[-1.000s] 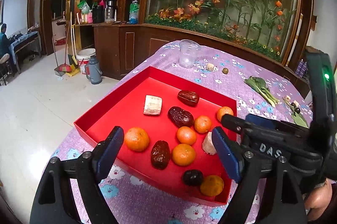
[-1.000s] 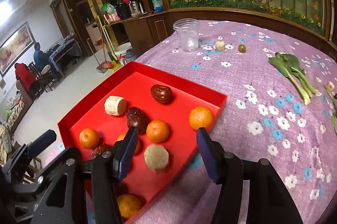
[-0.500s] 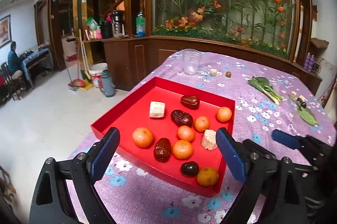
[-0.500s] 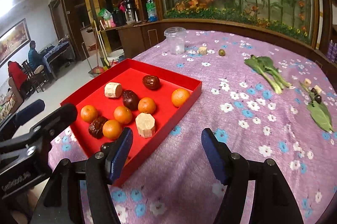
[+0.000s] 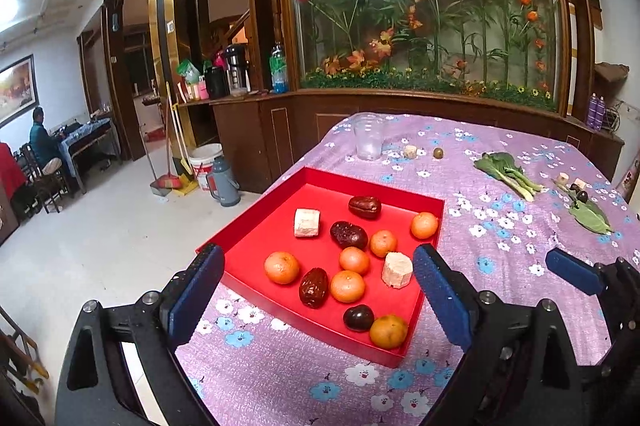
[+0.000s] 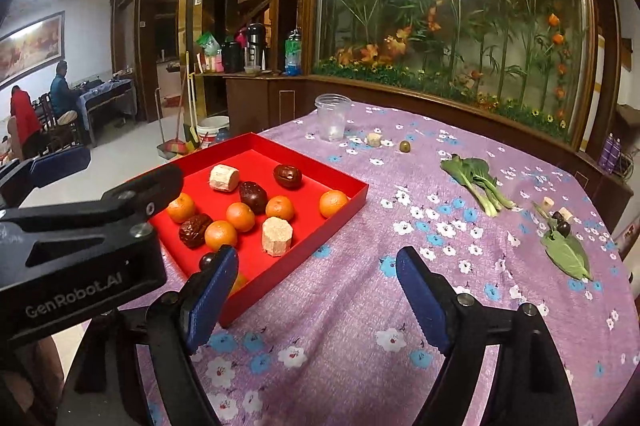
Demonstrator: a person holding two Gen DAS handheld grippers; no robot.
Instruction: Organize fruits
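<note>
Now both grippers, left and right, have pulled back from the tray; jaws opening wide, nothing between them. Fruit sits in the tray: oranges, dates. Looks like sorting's done, or a reset before the next pick.

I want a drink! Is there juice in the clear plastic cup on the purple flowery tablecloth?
No, the clear plastic cup looks empty; you can see straight through it to the purple flowery tablecloth.

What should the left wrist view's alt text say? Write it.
Red tray on a purple floral tablecloth holds six oranges, three red dates, two pale chunks and a dark round fruit. The left tongs, opening and empty, frame it.
</note>
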